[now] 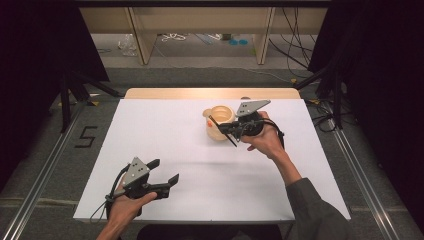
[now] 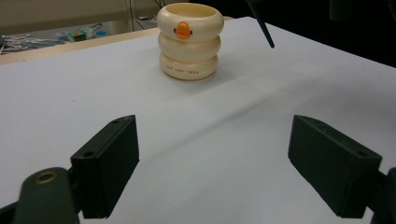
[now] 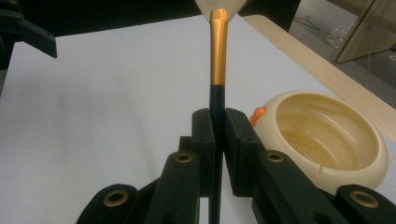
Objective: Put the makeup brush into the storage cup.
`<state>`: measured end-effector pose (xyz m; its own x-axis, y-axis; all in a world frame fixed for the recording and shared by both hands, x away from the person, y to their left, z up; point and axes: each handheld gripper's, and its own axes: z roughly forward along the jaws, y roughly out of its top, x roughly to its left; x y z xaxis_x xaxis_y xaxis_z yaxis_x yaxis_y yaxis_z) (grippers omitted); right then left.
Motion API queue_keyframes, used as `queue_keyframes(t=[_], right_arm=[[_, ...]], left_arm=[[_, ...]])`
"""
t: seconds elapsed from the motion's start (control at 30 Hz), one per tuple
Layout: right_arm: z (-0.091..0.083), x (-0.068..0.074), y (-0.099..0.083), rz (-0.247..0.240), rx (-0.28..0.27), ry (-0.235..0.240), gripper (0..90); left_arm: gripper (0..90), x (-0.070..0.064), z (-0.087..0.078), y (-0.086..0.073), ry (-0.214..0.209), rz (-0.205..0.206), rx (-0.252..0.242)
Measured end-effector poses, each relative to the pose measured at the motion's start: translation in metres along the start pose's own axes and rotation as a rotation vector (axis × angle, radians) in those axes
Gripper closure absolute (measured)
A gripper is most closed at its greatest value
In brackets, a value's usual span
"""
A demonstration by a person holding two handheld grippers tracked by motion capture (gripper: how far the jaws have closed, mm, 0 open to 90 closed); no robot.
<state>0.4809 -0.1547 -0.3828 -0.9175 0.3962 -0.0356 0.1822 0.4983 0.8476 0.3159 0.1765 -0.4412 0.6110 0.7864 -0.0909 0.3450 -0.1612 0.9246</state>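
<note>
Held thing: a slim brush (image 3: 218,70) with a black handle, a gold metal ferrule and a pale flat fan of bristles at its tip; in the high view it reads as a thin dark stick (image 1: 223,131) slanting from about 11 o'clock down to 5 o'clock.
Right gripper (image 3: 219,126): jaws clenched on the brush's black handle, just below the gold ferrule; the handle runs on down between the jaws and out past them.
Right gripper's place: in the high view it sits (image 1: 235,131) right of table centre, toward 1 o'clock, just beside the cup.
Cup (image 1: 219,123): cream-coloured, built like three stacked rings, open at the top, with a small orange beak-like knob (image 2: 183,31) on the top ring; faint lettering on the bottom ring, too small to read. It stands upright on the white table (image 1: 165,130).
Brush to cup: the brush crosses in front of the cup; whether they touch, I cannot tell.
Left gripper (image 2: 212,165): jaws spread wide, nothing between them, held low over the table near 7 o'clock (image 1: 164,172), well apart from the cup.
</note>
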Motion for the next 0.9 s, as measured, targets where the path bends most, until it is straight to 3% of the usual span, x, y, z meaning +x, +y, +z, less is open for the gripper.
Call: queue_keyframes(t=[0.17, 0.4, 0.47, 0.53, 0.7, 0.77, 0.9], right_arm=[[-0.002, -0.003, 0.000, 0.024, -0.049, -0.027, 83.3], [-0.006, -0.008, 0.001, 0.039, -0.076, -0.045, 83.3], [-0.007, -0.009, 0.000, 0.066, -0.087, -0.047, 83.3], [-0.008, -0.011, 0.000, 0.057, -0.097, -0.057, 83.3], [-0.009, -0.015, 0.000, 0.090, -0.125, -0.066, 83.3], [-0.009, -0.016, 0.000, 0.104, -0.138, -0.063, 83.3], [-0.010, -0.019, 0.000, 0.097, -0.154, -0.085, 83.3]], left_arm=[[16.1, 0.000, 0.000, 0.000, 0.001, -0.006, 0.000], [16.0, 0.000, 0.000, 0.000, 0.000, -0.003, -0.003], [16.1, 0.000, 0.000, 0.000, -0.001, -0.006, -0.004], [16.1, 0.000, 0.000, 0.000, -0.001, 0.000, -0.004], [16.1, 0.000, 0.001, 0.000, 0.000, -0.014, -0.003], [16.1, 0.000, 0.001, 0.000, -0.001, -0.001, -0.005], [16.1, 0.000, 0.001, 0.000, -0.001, 0.003, -0.004]])
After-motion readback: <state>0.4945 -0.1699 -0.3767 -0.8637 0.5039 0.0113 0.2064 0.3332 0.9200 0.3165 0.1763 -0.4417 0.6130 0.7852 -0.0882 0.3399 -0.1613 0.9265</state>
